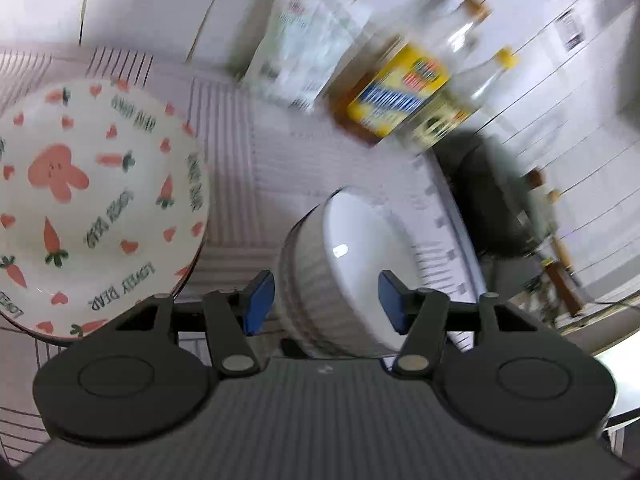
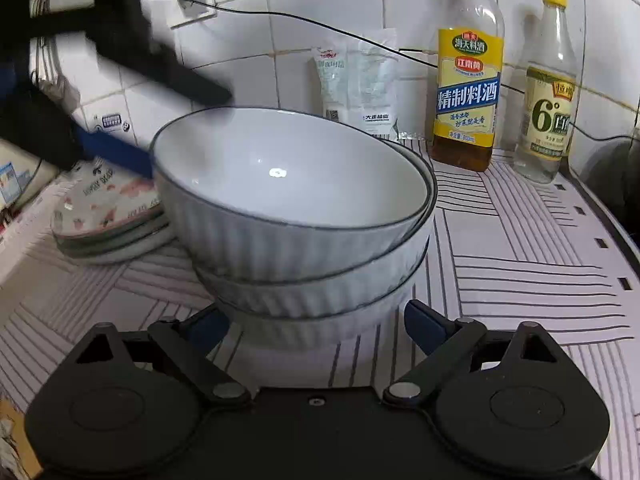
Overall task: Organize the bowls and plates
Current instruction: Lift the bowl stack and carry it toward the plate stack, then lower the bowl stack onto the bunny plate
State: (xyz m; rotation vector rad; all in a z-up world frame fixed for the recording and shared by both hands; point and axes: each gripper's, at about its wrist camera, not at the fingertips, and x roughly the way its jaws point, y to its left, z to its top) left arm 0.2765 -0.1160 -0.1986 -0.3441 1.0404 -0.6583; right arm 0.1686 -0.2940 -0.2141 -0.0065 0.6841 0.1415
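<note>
White ribbed ceramic is filling the near part of both views. In the right wrist view, the right gripper [image 2: 316, 324] is standing low at 6 o'clock with its jaws wide, and the foot of the bowl stack [image 2: 312, 280] is sitting between the blue pads without a visible touch. The top bowl [image 2: 288, 184] is lying tilted in the two bowls under it, not nested flat — its rim is higher toward 10 o'clock. There the left gripper [image 2: 116, 152] is reaching in from 9 o'clock, and one blue finger is at the outside of that rim.

In the left wrist view, the left gripper [image 1: 324, 300] has its jaws open and the bowl wall [image 1: 312, 280] is between the pads; I cannot tell if they are pressing on it.

Beyond the stack, at 9 o'clock, the carrot plates [image 2: 112, 220] are resting in a low pile, just beside the bowls. Farther, at 1 o'clock, the cooking wine bottle [image 2: 466, 92] and the vinegar bottle [image 2: 550, 96] are standing near the tiled wall.

My judgement of the risk: the glazed rim is slippery and the bowl is leaning, so a grip on one wall only may be letting it swing, slide or knock the lower bowls. A push from the left side could also be shifting the whole stack toward the bottles — or, on the return, against the plates.
</note>
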